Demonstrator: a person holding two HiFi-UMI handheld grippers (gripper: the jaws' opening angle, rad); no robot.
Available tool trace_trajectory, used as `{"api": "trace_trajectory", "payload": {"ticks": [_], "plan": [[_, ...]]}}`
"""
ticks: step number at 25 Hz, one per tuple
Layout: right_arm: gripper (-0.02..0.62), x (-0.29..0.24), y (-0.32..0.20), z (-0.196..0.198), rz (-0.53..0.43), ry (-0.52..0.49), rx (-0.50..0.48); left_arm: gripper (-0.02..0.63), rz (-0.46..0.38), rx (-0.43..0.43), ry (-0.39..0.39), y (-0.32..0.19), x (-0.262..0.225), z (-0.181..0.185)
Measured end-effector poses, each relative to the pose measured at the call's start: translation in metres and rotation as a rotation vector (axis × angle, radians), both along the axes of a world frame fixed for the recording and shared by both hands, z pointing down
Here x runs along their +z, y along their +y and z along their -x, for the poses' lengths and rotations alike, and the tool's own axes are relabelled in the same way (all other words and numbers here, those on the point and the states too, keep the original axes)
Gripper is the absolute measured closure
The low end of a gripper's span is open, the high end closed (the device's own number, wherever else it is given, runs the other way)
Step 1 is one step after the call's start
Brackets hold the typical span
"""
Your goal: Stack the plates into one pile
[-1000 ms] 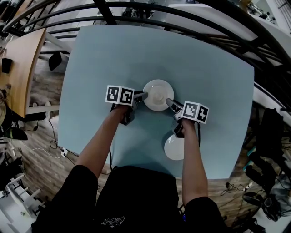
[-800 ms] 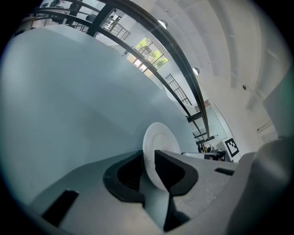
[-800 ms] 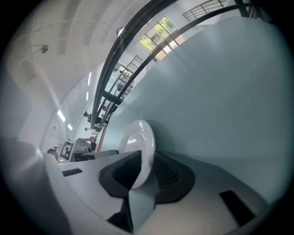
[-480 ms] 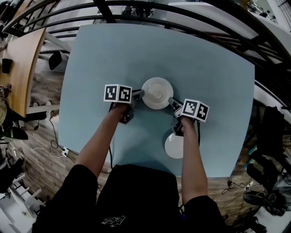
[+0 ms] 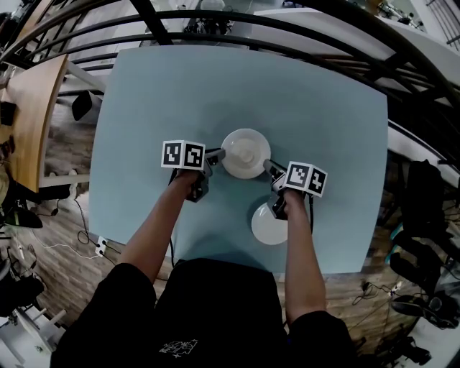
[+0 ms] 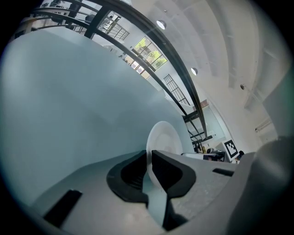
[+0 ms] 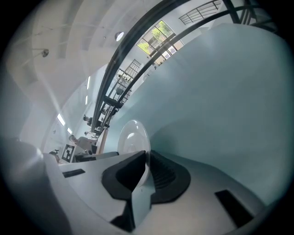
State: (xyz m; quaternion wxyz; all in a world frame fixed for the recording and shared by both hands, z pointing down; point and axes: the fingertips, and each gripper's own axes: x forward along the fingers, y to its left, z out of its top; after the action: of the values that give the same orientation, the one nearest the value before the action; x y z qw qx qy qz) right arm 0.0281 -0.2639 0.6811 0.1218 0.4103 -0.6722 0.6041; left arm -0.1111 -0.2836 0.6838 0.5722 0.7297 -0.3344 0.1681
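A pale blue table [image 5: 316,108] fills the middle, with black curved railing bars [image 5: 146,21] arching beyond its far edge. To its left are a wooden desktop [image 5: 29,115] and a plank floor [image 5: 65,215] with a white power strip [image 5: 100,246]. The dark heap [image 5: 424,194] at right may be bags.

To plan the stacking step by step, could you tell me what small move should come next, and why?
Probably lift the far plate slightly and carry it toward the near plate. The left gripper and right gripper have just closed on its opposite rims, so it is held, and the near plate lies free on the table.
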Motion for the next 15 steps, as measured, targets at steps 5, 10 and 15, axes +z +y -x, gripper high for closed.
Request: {"api": "trace_trajectory", "payload": {"ticks": [5,10,15], "plan": [[0.565,-0.003,0.031,-0.025,0.006,-0.007,0.022,0.563,0.000,0.031,0.004,0.028,-0.002,-0.025],[0.565,-0.008,0.070,-0.051,0.011,-0.010,0.032,0.563,0.012,0.059,0.009,0.063,-0.006,-0.053],[0.565,-0.007,0.111,-0.076,0.034,-0.009,0.047,0.563,0.026,0.087,0.006,0.102,-0.006,-0.078]]}}
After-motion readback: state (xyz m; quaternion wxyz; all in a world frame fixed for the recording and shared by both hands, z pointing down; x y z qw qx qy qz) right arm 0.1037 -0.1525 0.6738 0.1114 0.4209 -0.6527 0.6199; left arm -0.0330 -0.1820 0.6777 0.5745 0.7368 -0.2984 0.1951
